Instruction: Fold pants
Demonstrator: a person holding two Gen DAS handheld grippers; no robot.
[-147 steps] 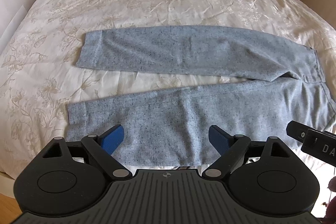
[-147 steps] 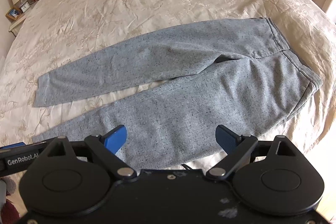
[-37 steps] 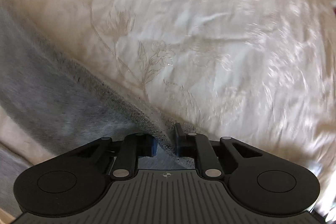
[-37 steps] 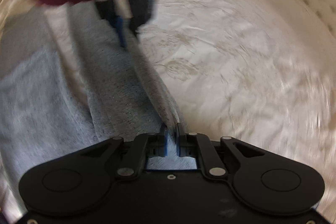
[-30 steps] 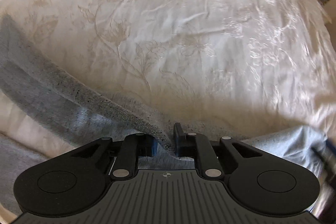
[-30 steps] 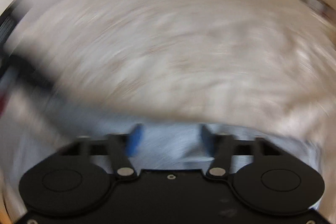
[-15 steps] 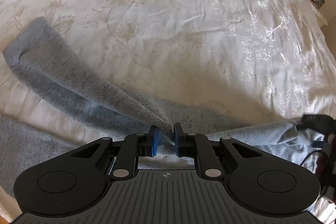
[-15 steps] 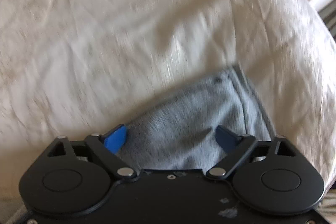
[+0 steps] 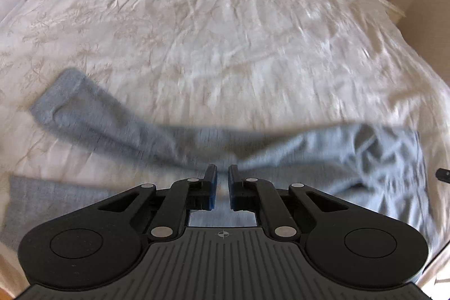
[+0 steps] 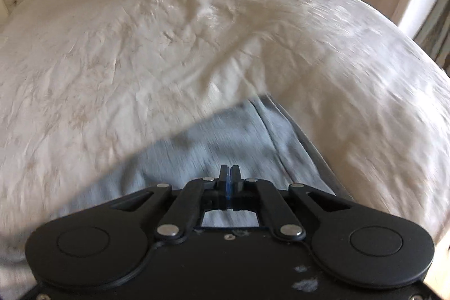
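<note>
Grey pants (image 9: 351, 156) on cream embroidered bedspread (image 9: 225, 47); left gripper (image 9: 222, 176) slightly parted, right gripper (image 10: 230, 173) closed, empty.

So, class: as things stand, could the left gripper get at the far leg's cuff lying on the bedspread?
Probably yes. The cuff lies exposed on the bedspread, ahead and to the side of the left gripper, with nothing over it. But the jaws stand nearly closed and would need to open first.

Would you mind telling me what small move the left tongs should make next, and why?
Probably carry the far leg toward the near leg. It lies askew on the bed, apart from the other; the left tongs look slightly parted, so regrip first.
</note>
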